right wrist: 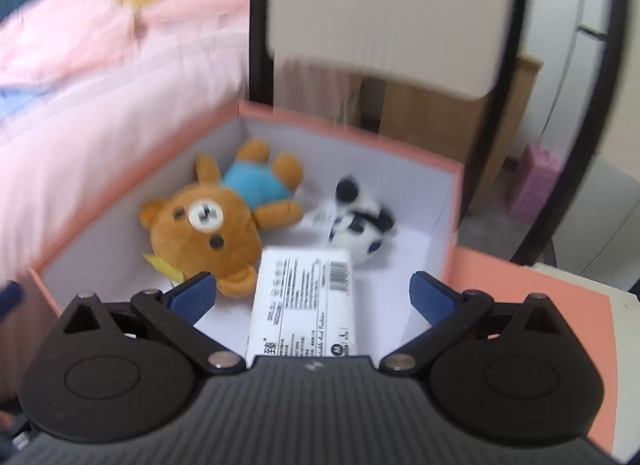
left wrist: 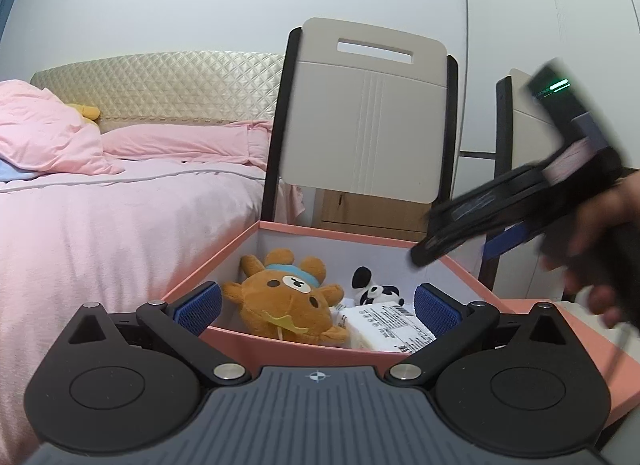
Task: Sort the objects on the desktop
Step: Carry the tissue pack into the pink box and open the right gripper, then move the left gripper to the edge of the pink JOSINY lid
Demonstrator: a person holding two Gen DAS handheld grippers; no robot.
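Observation:
An open pink box [left wrist: 280, 345] [right wrist: 352, 133] with white inside walls holds a brown bear plush [left wrist: 286, 297] [right wrist: 216, 221], a small black-and-white panda plush [left wrist: 376, 289] [right wrist: 360, 225] and a white labelled packet [left wrist: 386, 327] [right wrist: 308, 305]. My left gripper [left wrist: 318, 307] is open and empty at the box's near rim. My right gripper [right wrist: 312, 297] is open above the box, over the white packet and not gripping it. In the left wrist view the right gripper [left wrist: 424, 253], blurred, hangs over the box's right rim.
A bed with pink bedding [left wrist: 100, 205] [right wrist: 100, 65] lies left of the box. A beige chair back with black frame [left wrist: 360, 117] [right wrist: 380, 13] stands behind it. The box's pink lid [right wrist: 532, 305] lies to the right. A pink object [right wrist: 536, 181] sits on the floor.

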